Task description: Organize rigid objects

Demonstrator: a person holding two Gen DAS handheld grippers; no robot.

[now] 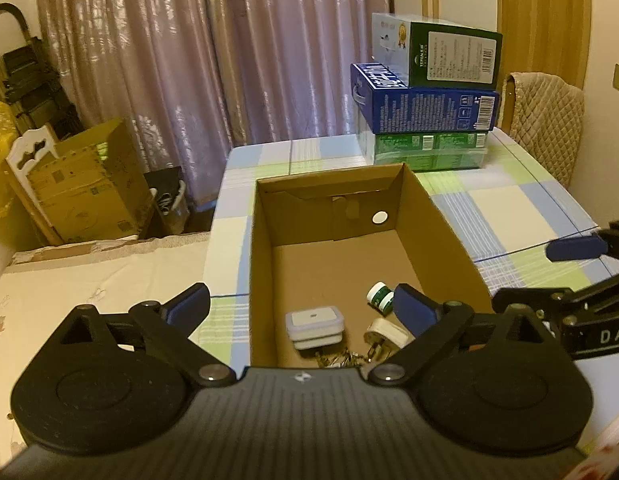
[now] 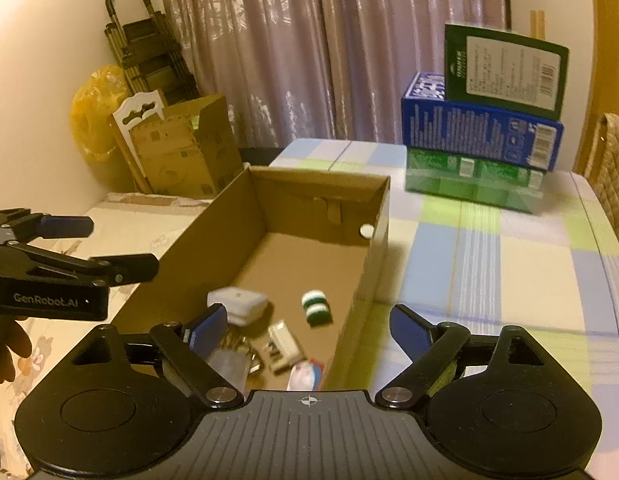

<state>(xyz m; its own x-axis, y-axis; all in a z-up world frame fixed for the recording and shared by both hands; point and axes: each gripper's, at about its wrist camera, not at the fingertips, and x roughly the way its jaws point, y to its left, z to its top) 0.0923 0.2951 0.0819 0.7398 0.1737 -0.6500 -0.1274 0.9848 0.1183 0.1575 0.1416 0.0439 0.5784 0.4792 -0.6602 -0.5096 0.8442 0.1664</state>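
Observation:
An open cardboard box (image 1: 437,216) stands on the checked tablecloth. On its floor lie a white lidded case (image 1: 315,322), a green-and-white bottle (image 1: 379,296) on its side, a white plug (image 1: 385,334) and some keys (image 1: 337,360). My left gripper (image 1: 301,308) hovers open over the box's near end, holding nothing. The right wrist view shows the same box (image 2: 373,264), case (image 2: 237,304), bottle (image 2: 316,307) and plug (image 2: 283,344), plus a small packet (image 2: 305,374). My right gripper (image 2: 309,328) is open and empty above the box's near right corner. The left gripper (image 2: 109,246) shows at the left.
Three stacked cartons (image 1: 429,108) stand at the table's far right, behind the box. A chair with a quilted cover (image 1: 549,120) is beyond the table. A cream cloth surface (image 1: 89,280) lies to the left, with a floor carton (image 1: 85,184) and curtains behind it.

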